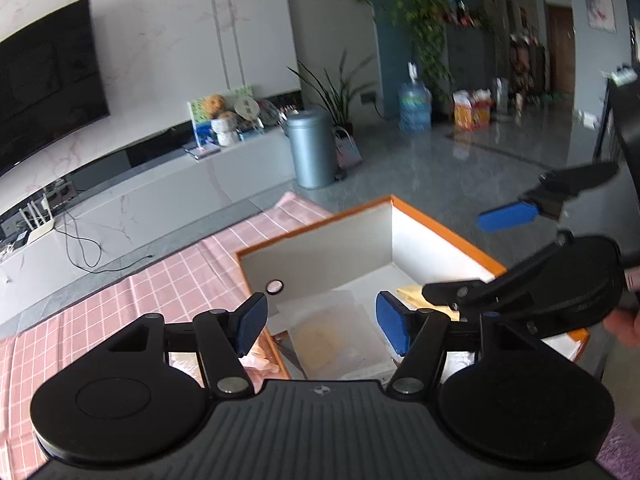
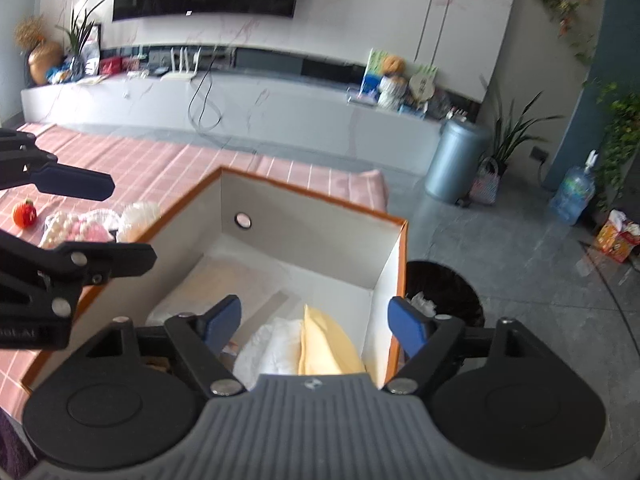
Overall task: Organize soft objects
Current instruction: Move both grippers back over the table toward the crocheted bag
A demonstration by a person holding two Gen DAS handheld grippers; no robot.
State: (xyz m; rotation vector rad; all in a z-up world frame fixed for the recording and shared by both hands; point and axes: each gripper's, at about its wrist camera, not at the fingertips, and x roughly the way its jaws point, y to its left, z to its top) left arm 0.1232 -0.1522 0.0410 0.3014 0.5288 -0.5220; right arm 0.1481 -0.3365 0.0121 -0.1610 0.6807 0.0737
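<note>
Your left gripper point(image 1: 322, 322) has its fingers wide apart and nothing is between the blue pads point(image 1: 252, 322); they touch no object. It hangs above the near edge of the orange-rimmed box point(image 1: 448, 236) and points down into it at a slant. Under its fingers, on the floor of the box, lies a flat clear packet with something pale brown inside point(image 1: 320, 338).

Your right gripper point(image 2: 316, 322) is also wide open and empty, its pads point(image 2: 408, 326) free in the air. It points downward over the right part of the box point(image 2: 304, 200). Just below it, inside the box against the right wall, a yellow soft piece point(image 2: 324, 344) lies beside a white soft piece point(image 2: 276, 346), and the two touch.

In the right wrist view your left gripper point(image 2: 86, 216) reaches in from the left side, above the left wall of the box. In the left wrist view your right gripper point(image 1: 476, 254) comes in from the right, and a part of your hand point(image 1: 624, 326) shows behind it.

Outside the box, on the pink checked cloth point(image 2: 168, 168), rest some pale soft things in clear wrap point(image 2: 92, 226) and a small red toy point(image 2: 25, 214). A black bin point(image 2: 444, 292) stands on the floor beside the right wall of the box.
</note>
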